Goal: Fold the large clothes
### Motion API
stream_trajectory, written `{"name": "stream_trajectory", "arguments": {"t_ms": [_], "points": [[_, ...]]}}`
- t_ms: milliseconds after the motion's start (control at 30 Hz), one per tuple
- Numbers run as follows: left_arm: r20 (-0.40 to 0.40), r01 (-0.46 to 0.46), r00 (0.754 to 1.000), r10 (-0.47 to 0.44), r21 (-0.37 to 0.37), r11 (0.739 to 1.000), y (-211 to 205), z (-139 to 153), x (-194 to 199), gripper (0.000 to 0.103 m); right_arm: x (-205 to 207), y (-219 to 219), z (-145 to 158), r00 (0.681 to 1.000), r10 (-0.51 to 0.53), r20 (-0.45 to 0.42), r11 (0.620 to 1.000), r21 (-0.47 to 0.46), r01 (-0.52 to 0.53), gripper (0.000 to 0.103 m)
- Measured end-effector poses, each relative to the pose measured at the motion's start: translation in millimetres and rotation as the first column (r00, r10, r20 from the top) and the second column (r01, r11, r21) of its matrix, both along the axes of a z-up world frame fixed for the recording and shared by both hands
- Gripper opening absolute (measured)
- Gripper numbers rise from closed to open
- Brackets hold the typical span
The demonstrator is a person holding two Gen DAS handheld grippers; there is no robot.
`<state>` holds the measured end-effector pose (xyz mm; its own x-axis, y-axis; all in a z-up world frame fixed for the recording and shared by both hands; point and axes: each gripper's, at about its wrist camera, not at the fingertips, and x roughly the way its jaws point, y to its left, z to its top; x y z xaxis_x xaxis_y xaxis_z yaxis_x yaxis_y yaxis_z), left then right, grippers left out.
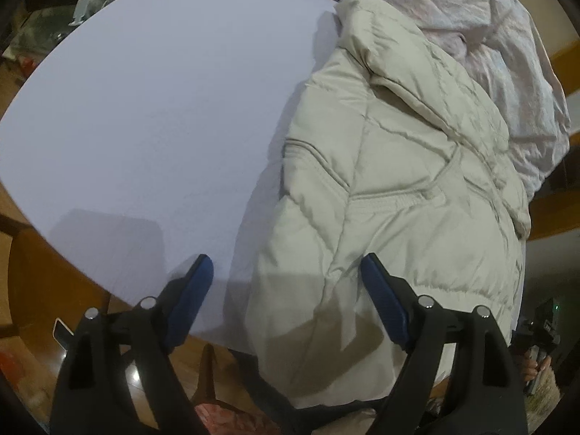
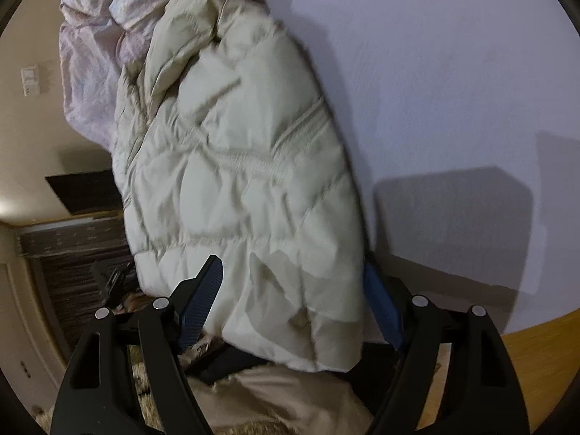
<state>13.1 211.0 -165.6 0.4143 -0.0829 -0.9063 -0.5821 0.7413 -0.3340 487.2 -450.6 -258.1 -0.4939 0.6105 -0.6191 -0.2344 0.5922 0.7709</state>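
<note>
A cream quilted puffer jacket (image 1: pixel 391 188) is being shown lying on a round pale-lilac tabletop (image 1: pixel 152 108), its long axis running away from both cameras, hem hanging over the near table edge. A crumpled pinkish sheet (image 1: pixel 471 18) is being left bunched beyond its collar. The left gripper (image 1: pixel 286 275) is being held wide, empty, straddling the jacket's left hem edge. The right gripper (image 2: pixel 293 275) is likewise being held wide around the hem (contact of the pads cannot be told), and is judged the nearer to a grasp.
</note>
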Motion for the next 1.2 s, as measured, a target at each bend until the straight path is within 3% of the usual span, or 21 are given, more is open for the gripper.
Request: {"name": "stream_trajectory", "arguments": {"t_ms": [67,133,233,333,367,400,500,633,767,900,1200], "points": [[0.008,0.017,1.0,-0.017,-0.001,1.0,-1.1,-0.2,-1.1,0.084,-7.9,1.1,-1.6,0.999,0.012,-0.03,1.0,0.024,-0.012,0.079],[0.037,0.02,0.999,-0.018,-0.053,0.998,-2.0,-0.4,-4.9,0.082,-13.9,1.6,-2.4,0.999,0.012,-0.043,0.999,0.04,-0.011,0.079],[0.067,0.033,0.997,-0.025,-0.116,0.993,-8.2,-1.7,-11.5,0.07,-20.9,1.0,-3.0,0.998,-0.013,-0.059,0.998,0.058,0.017,0.078],[0.078,0.049,0.996,-0.037,-0.157,0.986,-17.2,-3.1,-14.4,0.058,-25.8,-0.6,-5.9,0.997,-0.039,-0.062,0.998,0.049,0.042,0.055],[0.085,0.045,0.996,-0.03,-0.182,0.982,-17.8,-4.1,-15.5,0.048,-26.3,-1.8,-6.4,0.996,-0.056,-0.064,0.997,0.05,0.059,0.036],[0.088,0.034,0.996,-0.016,-0.202,0.979,-17.6,-5.0,-15.7,0.038,-25.9,-4.3,-6.6,0.995,-0.073,-0.068,0.995,0.058,0.077,0.024],[0.116,0.02,0.993,0.006,-0.216,0.976,-16.4,5.0,-13.8,0.016,-22.6,-6.7,8.0,0.992,-0.121,-0.033,0.987,0.103,0.123,0.016],[0.192,0.067,0.981,-0.041,-0.135,0.989,-19.0,40.9,-5.7,0.011,-11.0,-2.8,50.3,0.983,-0.168,0.068,0.968,0.197,0.152,0.013],[0.319,0.079,0.947,-0.05,-0.078,0.994,-7.1,90.0,13.4,0.01,-0.4,10.2,92.6,0.962,-0.216,0.168,0.947,0.278,0.164,0.012],[0.391,0.096,0.917,-0.08,-0.021,0.995,1.8,124.7,41.7,0.01,15.4,26.8,128.6,0.924,-0.283,0.257,0.924,0.331,0.191,0.012],[0.475,0.131,0.872,-0.115,-0.001,0.991,22.2,160.6,86.8,0.01,45.4,36.5,160.5,0.868,-0.396,0.301,0.888,0.366,0.278,0.012]]}}
